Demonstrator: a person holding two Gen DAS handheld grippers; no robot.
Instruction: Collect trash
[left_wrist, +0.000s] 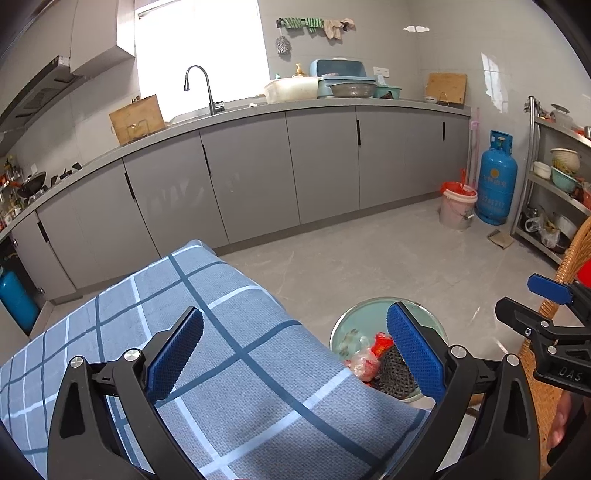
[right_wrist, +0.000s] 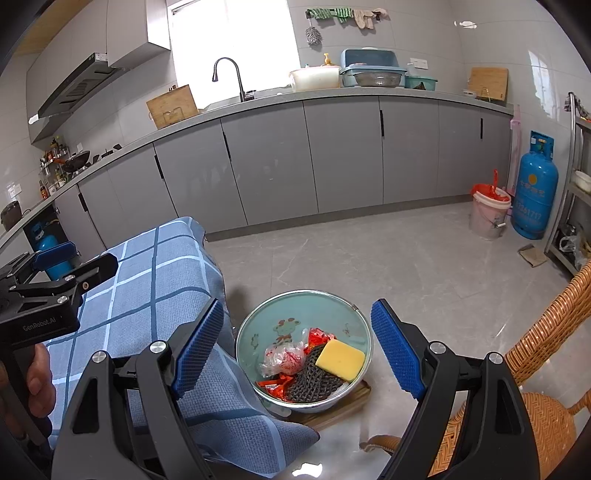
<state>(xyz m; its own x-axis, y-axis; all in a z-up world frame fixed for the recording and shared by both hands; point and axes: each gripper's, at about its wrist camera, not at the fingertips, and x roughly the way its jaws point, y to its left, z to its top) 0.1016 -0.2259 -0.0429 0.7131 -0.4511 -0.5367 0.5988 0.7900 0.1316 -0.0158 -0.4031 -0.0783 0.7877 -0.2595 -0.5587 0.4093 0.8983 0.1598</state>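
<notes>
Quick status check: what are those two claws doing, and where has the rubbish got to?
Left gripper, right gripper: open, empty. Yellow sponge, black mesh scrubber, wrappers in round green basin. Blue checked cloth bare; nothing in the way.

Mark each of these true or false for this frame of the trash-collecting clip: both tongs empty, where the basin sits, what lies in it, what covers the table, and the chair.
1. Both the left tongs and the right tongs are open and hold nothing. True.
2. The basin stands on the checked cloth. False: it sits on a wooden board on the floor, beside the cloth.
3. A yellow sponge lies in the basin on a dark mesh scrubber. True.
4. The basin is empty of wrappers. False: red wrappers and a clear plastic bag lie in it.
5. A wicker chair stands to the right of the basin. True.
</notes>
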